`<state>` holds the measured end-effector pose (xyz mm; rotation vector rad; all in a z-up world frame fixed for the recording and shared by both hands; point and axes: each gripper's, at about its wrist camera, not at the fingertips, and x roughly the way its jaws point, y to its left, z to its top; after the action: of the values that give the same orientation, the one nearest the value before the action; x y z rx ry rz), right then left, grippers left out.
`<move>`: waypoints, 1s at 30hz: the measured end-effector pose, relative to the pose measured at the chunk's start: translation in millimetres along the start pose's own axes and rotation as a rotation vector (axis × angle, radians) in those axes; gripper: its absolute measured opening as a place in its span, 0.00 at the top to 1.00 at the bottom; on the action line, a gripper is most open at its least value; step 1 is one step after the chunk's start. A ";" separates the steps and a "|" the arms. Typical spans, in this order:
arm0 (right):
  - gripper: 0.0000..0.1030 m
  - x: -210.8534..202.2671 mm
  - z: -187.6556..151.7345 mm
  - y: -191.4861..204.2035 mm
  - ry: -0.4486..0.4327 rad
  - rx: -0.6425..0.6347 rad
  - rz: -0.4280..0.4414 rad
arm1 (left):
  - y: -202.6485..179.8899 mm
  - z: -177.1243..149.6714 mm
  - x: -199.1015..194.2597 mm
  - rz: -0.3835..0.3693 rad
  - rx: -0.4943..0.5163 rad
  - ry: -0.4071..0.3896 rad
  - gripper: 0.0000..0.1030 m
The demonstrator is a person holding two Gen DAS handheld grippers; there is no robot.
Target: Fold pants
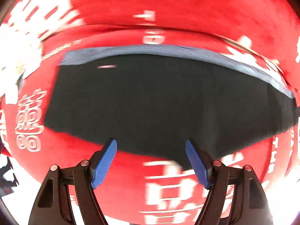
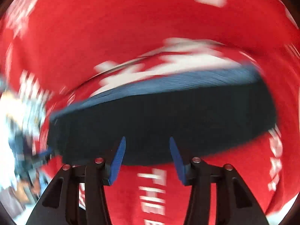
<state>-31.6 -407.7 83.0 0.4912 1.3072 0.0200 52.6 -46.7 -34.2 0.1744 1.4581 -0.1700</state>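
The red cloth [image 1: 168,5] with white lettering spreads under everything. On it lie the dark pants [image 1: 159,103], a flat folded slab with a blue band [image 1: 168,49] along its far edge, toward 12 o'clock from my fingers. My left gripper [image 1: 151,146] is spread wide and empty, tips over the pants' near edge. My right gripper [image 2: 147,142] is also parted and empty, tips over the near hem; this view is blurred.

A home, seemingly: red printed bedspread [image 1: 178,3] fills both views
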 end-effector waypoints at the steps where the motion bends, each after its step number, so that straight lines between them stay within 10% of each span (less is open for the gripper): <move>1: 0.48 10.9 10.0 23.5 0.010 -0.058 0.012 | 17.9 -0.1 -2.2 0.007 -0.013 -0.009 0.25; 9: 0.48 117.9 58.0 255.9 0.122 -0.482 0.124 | 170.5 6.9 10.5 -0.005 -0.102 -0.059 0.25; 16: 0.48 234.2 82.4 409.4 0.240 -0.713 0.137 | 214.7 22.8 51.0 -0.145 -0.019 -0.077 0.25; 25: 0.49 339.3 94.5 460.3 0.390 -0.825 -0.022 | 233.4 17.7 82.5 -0.321 -0.009 -0.113 0.25; 28: 0.90 336.4 93.7 461.5 0.425 -0.793 -0.004 | 230.7 11.8 80.8 -0.367 -0.006 -0.114 0.36; 30: 0.92 323.5 92.6 465.6 0.420 -0.798 0.031 | 232.2 6.3 76.9 -0.368 -0.014 -0.118 0.36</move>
<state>263.5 71.8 -31.4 -0.1923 1.5650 0.6757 117.9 177.7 -106.6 -0.1162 1.3633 -0.4616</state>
